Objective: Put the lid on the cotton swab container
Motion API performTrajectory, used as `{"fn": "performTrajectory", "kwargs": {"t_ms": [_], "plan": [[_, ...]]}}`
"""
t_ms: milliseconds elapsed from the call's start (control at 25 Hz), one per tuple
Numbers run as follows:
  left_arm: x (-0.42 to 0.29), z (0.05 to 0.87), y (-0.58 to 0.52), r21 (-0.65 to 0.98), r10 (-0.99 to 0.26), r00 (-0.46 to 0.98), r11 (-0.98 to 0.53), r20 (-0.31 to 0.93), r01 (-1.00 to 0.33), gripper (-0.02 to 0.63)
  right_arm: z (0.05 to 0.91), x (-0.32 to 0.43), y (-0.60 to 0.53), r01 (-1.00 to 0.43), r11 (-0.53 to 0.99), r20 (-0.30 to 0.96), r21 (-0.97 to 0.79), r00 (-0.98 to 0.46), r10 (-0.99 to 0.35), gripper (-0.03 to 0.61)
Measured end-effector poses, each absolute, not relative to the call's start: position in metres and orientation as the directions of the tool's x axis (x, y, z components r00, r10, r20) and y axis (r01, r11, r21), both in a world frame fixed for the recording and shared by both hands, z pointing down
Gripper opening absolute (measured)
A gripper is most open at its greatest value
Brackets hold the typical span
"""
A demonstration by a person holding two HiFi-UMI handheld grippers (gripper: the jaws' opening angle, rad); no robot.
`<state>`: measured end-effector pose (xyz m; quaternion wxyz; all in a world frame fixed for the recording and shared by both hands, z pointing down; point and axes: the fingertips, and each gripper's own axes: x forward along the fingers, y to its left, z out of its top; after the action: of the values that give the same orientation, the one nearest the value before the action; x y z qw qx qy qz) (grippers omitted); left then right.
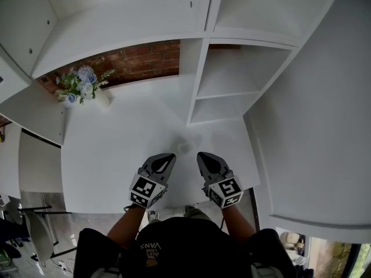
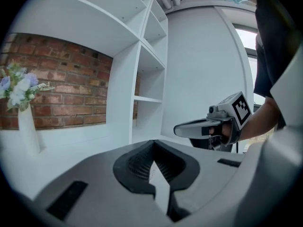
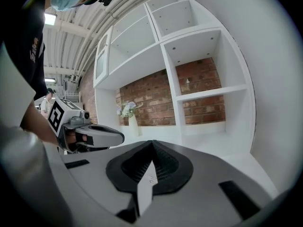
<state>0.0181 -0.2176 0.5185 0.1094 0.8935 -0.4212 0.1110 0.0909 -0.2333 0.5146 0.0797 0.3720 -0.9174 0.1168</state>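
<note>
A small pale, see-through thing [image 1: 184, 146] stands on the white table [image 1: 116, 149] just beyond both gripper tips; it is too faint to tell whether it is the cotton swab container or its lid. My left gripper [image 1: 168, 157] hangs over the table's near edge, shut with nothing in it. My right gripper [image 1: 201, 156] is beside it, also shut and empty. In the left gripper view my own jaws [image 2: 152, 146] meet, and the right gripper [image 2: 177, 130] shows at the right. In the right gripper view my own jaws [image 3: 152, 148] are together, with the left gripper [image 3: 120, 137] at the left.
A white vase of pale flowers [image 1: 87, 88] stands at the table's far left before a brick wall [image 1: 145, 59]; the vase of flowers [image 2: 21, 103] shows in the left gripper view too. A white shelf unit [image 1: 232, 80] rises at the back right. The person's arms reach in from below.
</note>
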Motion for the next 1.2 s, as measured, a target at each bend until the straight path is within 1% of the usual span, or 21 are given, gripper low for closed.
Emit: {"fn": "performTrajectory", "kwargs": {"t_ms": [720,1200], "plan": [[-0.04,0.463,-0.141,0.072,-0.696,0.691,-0.693,0.195,-0.718,0.006,0.447,0.065,-0.156,-0.802,0.583,0.14,-0.131,-0.597,-0.79,0.0],[-0.074,0.441,-0.091,0.059,-0.696,0.702,-0.702,0.152,-0.71,0.006,0.423,0.034,-0.101,-0.821,0.555,0.091,-0.133,-0.568,-0.818,0.0]]}}
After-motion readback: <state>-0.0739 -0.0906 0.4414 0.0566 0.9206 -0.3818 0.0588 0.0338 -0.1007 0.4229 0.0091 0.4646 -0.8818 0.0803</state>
